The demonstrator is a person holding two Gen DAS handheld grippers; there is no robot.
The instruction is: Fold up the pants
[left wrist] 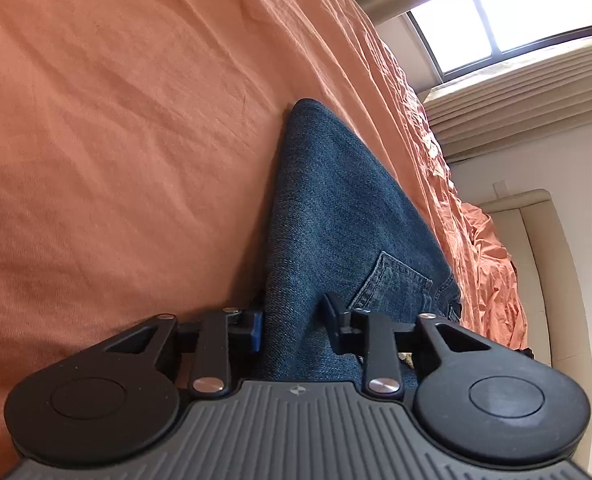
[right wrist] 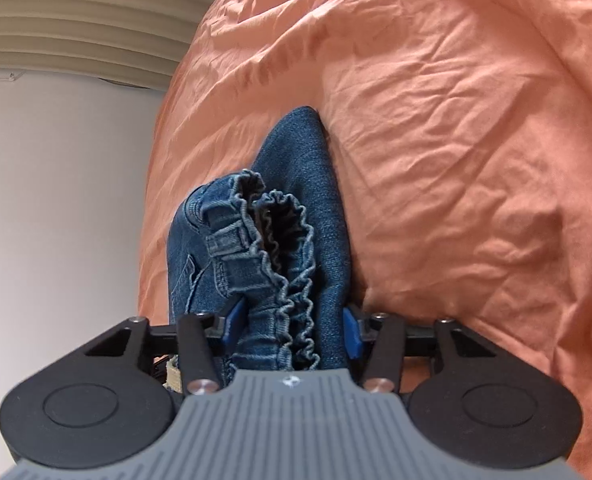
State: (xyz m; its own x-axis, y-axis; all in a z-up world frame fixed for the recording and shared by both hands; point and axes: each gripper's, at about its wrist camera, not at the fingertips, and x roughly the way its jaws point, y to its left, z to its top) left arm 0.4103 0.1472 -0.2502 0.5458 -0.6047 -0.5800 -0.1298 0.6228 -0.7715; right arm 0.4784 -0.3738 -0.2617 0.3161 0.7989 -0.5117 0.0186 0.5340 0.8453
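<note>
2 grippers sit low over a bed covered in a wrinkled orange sheet (left wrist: 115, 120), with blue denim pants (left wrist: 336, 208) lying on it. In the left wrist view the left gripper (left wrist: 296, 320) has the folded denim running between its fingers; the left pad presses the cloth edge, but the right finger (left wrist: 334, 312) seems to lie on top of the fabric, so a firm clamp cannot be told. In the right wrist view the right gripper (right wrist: 291, 328) has the bunched elastic waistband (right wrist: 283, 248) between both blue pads, which touch the cloth on either side. The pants lie close to the bed's edge; a wide stretch of bare sheet spreads on the other side. Beyond the edge are a pale wall (right wrist: 55, 200), a window (left wrist: 508, 12) and a cream headboard (left wrist: 536, 264). The near end of the pants is hidden under both gripper bodies.
</note>
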